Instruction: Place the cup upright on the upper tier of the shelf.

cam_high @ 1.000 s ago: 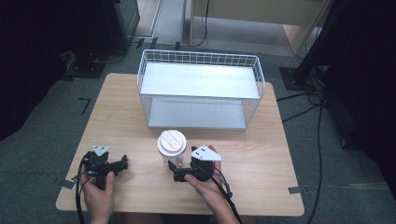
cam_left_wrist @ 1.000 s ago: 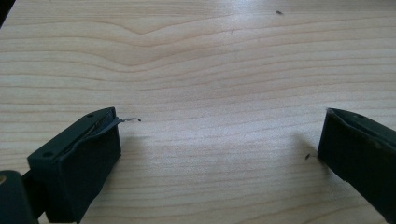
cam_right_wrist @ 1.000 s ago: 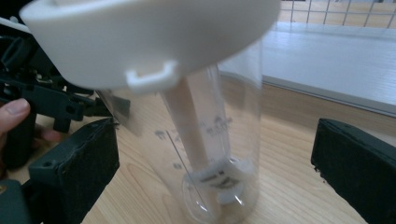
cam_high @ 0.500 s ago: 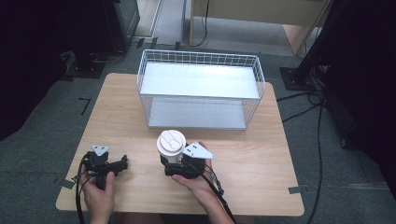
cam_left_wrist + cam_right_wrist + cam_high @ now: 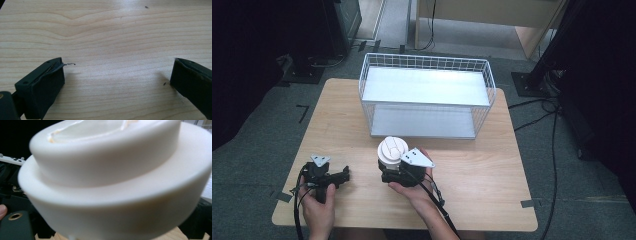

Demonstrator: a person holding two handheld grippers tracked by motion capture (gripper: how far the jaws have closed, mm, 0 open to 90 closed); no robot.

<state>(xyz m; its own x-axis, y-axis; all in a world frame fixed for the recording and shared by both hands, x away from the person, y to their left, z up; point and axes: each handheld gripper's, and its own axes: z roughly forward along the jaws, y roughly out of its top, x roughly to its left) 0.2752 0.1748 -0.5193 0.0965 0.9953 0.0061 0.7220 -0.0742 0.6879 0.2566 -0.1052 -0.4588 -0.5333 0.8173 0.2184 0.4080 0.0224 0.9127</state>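
Note:
A white cup with a domed white lid [image 5: 392,149] stands on the wooden table [image 5: 492,175], in front of the wire basket. My right gripper [image 5: 388,171] is at the cup's base, held by a hand from the near side. Its jaws have just been closing with the cup between them, and they hold it. In the right gripper view the lid [image 5: 112,182] looms very close and hides the jaw tips. My left gripper [image 5: 346,175] rests at the table's near left, open, with bare wood between its jaws [image 5: 117,75].
A white wire basket [image 5: 424,57] with a flat white floor stands at the back middle of the table. Dark equipment stands and cables [image 5: 542,107] lie on the floor around the table. Bare wood lies to the right of the cup.
My right gripper has slid left up to the cup and its jaws have closed in on the cup's base. The cup and the left gripper have stayed put.

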